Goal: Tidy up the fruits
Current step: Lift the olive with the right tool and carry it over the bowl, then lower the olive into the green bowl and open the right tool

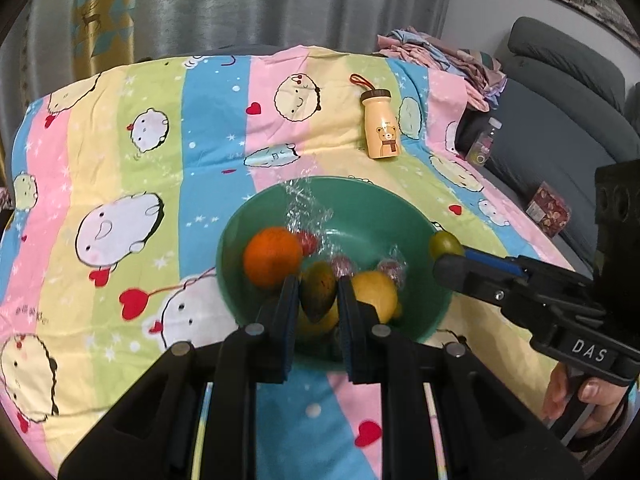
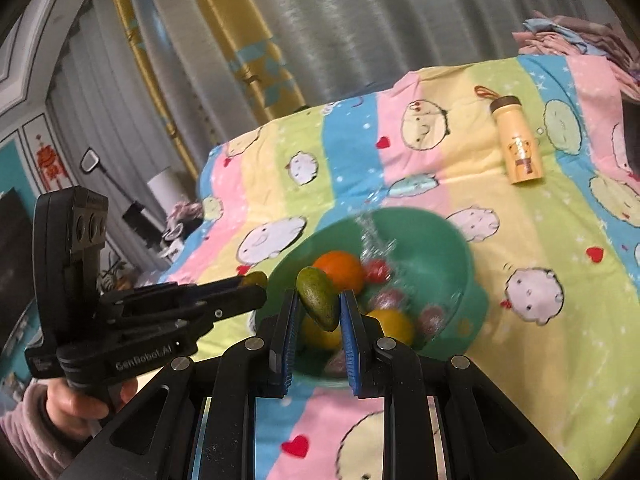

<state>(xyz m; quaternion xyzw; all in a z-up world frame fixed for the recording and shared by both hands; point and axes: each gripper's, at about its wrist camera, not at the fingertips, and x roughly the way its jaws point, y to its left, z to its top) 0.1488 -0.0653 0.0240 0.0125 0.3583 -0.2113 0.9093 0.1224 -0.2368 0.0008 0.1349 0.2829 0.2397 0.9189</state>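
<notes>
A green bowl [image 1: 360, 184] [image 2: 440, 220] sits on the striped cartoon cloth. It holds an orange [image 1: 272, 256] [image 2: 340, 270], yellow lemons [image 1: 376, 296] [image 2: 394, 324] and several small red items in clear wrap. My left gripper [image 1: 318, 284] [image 2: 256, 286] is shut on a green-brown oval fruit [image 1: 318, 300] [image 2: 256, 279], held above the bowl's near side. My right gripper [image 2: 318, 296] [image 1: 450, 258] is shut on a second green oval fruit [image 2: 316, 300] [image 1: 444, 242], held over the bowl's rim. A person's hand grips each handle.
A yellow bear-print bottle [image 1: 380, 128] [image 2: 518, 144] stands behind the bowl. A grey sofa [image 1: 560, 120] to the right carries a clear bottle [image 1: 484, 142] and a patterned box [image 1: 548, 210]. Folded clothes [image 1: 440, 52] lie at the cloth's far corner; curtains hang behind.
</notes>
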